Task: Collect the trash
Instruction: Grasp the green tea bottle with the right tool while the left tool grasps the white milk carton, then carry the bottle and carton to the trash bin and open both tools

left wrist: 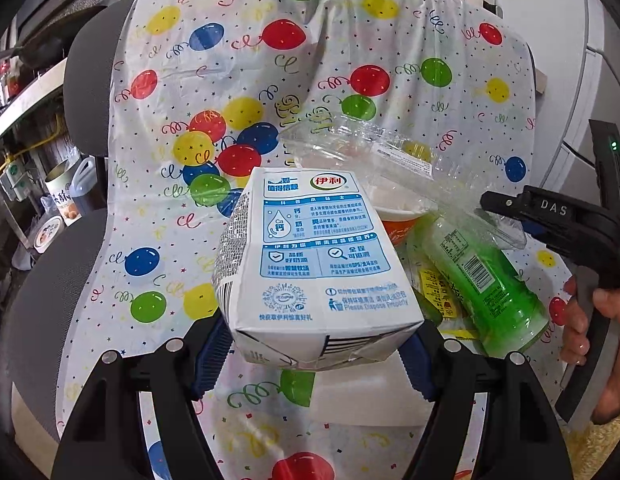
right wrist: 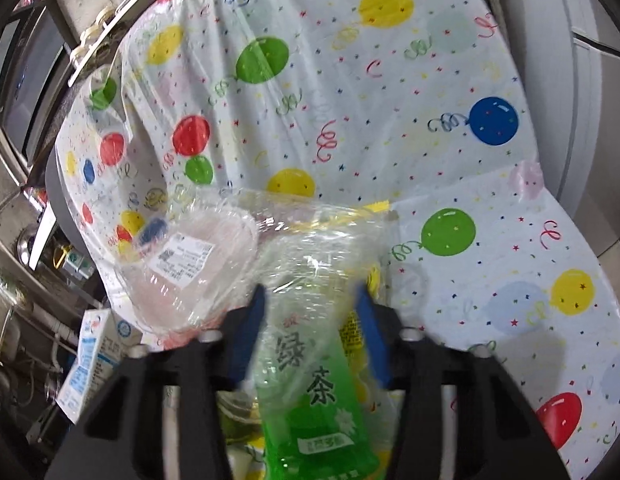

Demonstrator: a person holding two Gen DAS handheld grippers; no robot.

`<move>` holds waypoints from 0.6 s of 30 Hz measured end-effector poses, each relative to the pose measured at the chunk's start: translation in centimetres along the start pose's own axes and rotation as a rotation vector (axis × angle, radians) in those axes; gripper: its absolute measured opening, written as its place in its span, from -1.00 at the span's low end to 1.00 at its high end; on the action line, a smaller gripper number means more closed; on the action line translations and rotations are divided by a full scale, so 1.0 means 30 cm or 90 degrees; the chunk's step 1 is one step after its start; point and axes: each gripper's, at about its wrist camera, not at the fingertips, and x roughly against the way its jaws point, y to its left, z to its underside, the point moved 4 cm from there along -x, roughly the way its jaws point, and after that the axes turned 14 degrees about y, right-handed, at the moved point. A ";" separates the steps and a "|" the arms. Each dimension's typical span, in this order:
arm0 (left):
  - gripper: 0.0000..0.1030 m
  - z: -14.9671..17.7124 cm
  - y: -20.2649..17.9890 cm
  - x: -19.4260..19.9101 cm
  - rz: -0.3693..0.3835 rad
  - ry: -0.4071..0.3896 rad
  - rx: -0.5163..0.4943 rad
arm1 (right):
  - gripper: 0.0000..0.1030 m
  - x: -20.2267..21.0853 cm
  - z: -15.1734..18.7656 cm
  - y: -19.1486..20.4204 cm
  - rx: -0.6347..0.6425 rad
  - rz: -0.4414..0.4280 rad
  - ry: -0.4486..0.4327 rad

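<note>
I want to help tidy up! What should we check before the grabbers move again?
1. Milk carton squeezed between the left gripper pads: ok.
2. Green tea bottle sits between the right gripper pads: ok.
3. Right pads really pressing the bottle: cannot tell, picture blurry.
4. Clear plastic box leaning on the bottle, might tumble: not ok.
5. Orange cup and yellow wrapper picked up: not ok.
6. Trash bin in sight: not ok.

A home kitchen: shelf [left wrist: 28, 92] with jars, gas pipe [left wrist: 38, 146], and a balloon-print tablecloth [left wrist: 238, 60].
</note>
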 end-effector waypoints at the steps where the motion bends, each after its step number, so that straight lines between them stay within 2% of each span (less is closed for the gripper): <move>1: 0.43 0.002 0.002 0.004 0.000 0.000 0.001 | -0.46 0.008 -0.002 -0.004 -0.006 -0.002 -0.004; 7: 0.43 0.018 0.007 0.059 0.001 -0.016 0.001 | -0.72 0.072 -0.005 -0.014 -0.042 -0.011 -0.039; 10: 0.43 0.023 0.008 0.095 0.001 -0.029 -0.002 | -0.81 0.139 0.003 0.006 -0.039 -0.023 -0.079; 14: 0.43 0.036 0.001 0.152 0.008 -0.048 -0.006 | -0.82 0.246 0.014 0.031 -0.034 -0.034 -0.135; 18: 0.43 0.056 -0.028 0.201 0.013 -0.064 -0.020 | -0.82 0.365 0.025 0.003 -0.057 -0.035 -0.182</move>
